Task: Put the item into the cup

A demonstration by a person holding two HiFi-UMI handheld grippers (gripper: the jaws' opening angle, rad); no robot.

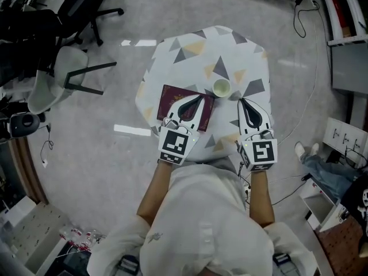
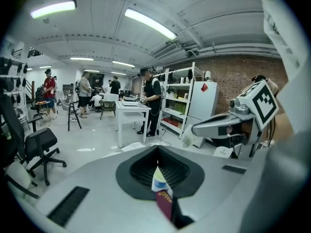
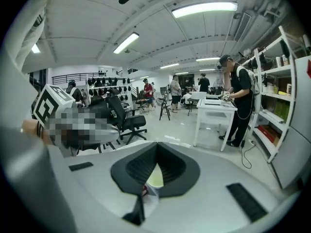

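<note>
A dark red passport-like booklet (image 1: 171,100) lies on a small table with a triangle-patterned cloth (image 1: 190,50). Just right of it stands a white cup (image 1: 221,87), upright, and nothing shows inside it. My left gripper (image 1: 200,96) hovers over the booklet's right half, jaws shut, holding nothing. My right gripper (image 1: 241,100) is beside the cup, to its near right, also shut and holding nothing. In the left gripper view, the cup (image 2: 159,181) and booklet (image 2: 164,201) show through the slit under the gripper (image 2: 157,150). The right gripper view shows the cup (image 3: 155,177) below the gripper (image 3: 156,147).
A black office chair (image 1: 80,4) and a grey chair (image 1: 52,79) stand left of the table. Cables (image 1: 307,22) and shelving lie to the right. Several people stand by a white table (image 2: 131,108) far off in the room.
</note>
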